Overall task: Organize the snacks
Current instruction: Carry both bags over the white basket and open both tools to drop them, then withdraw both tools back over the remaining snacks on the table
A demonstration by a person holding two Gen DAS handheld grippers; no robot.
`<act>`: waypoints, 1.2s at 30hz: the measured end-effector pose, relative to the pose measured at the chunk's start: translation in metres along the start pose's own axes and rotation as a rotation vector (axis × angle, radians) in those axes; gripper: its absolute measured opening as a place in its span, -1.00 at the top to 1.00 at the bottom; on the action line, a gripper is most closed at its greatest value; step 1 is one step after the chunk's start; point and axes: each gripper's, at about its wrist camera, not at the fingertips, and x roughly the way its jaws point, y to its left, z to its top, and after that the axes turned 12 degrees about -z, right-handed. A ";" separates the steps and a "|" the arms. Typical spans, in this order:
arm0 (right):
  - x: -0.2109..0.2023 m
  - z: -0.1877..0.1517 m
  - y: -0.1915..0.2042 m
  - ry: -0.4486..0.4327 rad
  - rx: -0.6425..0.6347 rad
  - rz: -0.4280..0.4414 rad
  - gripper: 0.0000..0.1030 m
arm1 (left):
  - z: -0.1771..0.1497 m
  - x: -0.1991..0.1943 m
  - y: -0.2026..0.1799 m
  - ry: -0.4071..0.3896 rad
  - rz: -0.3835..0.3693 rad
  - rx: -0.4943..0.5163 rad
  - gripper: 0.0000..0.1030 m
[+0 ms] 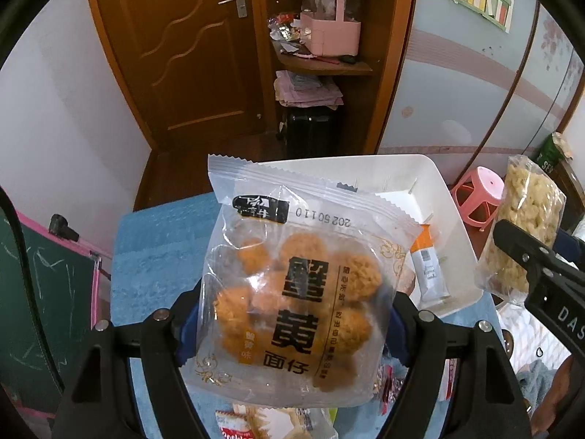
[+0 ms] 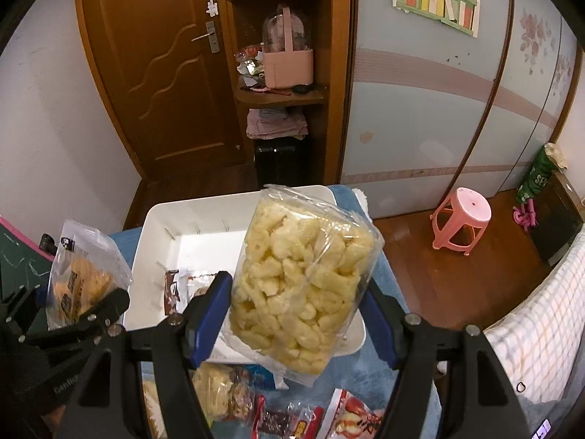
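Note:
My left gripper [image 1: 292, 329] is shut on a clear bag of orange snack balls [image 1: 292, 292] with black Chinese print, held up in front of the white tray [image 1: 449, 201]. My right gripper [image 2: 296, 314] is shut on a clear bag of pale puffed snacks [image 2: 299, 292], held above the near right part of the white tray [image 2: 153, 230]. The puffed bag [image 1: 526, 226] and the right gripper show at the right of the left wrist view. The orange bag [image 2: 80, 274] and the left gripper show at the left of the right wrist view. Several small packets [image 2: 182, 285] lie in the tray.
The tray stands on a blue cloth [image 1: 157, 241]. Several loose snack packets [image 2: 292, 417] lie on the cloth near me. A pink stool [image 2: 460, 219] stands on the wooden floor at the right. A chalkboard [image 1: 40, 292] is at the left. A door and shelves [image 2: 281, 91] are behind.

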 end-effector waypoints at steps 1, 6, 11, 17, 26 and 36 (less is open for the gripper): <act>0.002 0.002 0.000 0.007 0.001 0.000 -0.35 | 0.002 0.002 0.000 -0.006 -0.001 0.001 -0.57; 0.021 0.005 0.002 0.069 -0.005 0.032 -0.36 | 0.002 0.007 -0.001 -0.001 -0.050 -0.013 -0.71; 0.028 -0.001 0.000 0.083 -0.009 0.043 -0.37 | 0.003 0.009 -0.004 -0.006 -0.045 -0.004 -0.74; 0.022 -0.001 -0.006 0.026 0.009 0.032 -0.57 | 0.005 0.004 -0.002 -0.020 -0.052 -0.030 -0.82; -0.002 -0.002 -0.009 -0.050 -0.022 0.053 -0.71 | -0.003 -0.015 -0.010 -0.050 -0.023 -0.028 -0.82; -0.039 -0.027 -0.024 -0.065 -0.024 0.100 -0.71 | -0.031 -0.055 -0.024 -0.087 0.007 -0.017 -0.82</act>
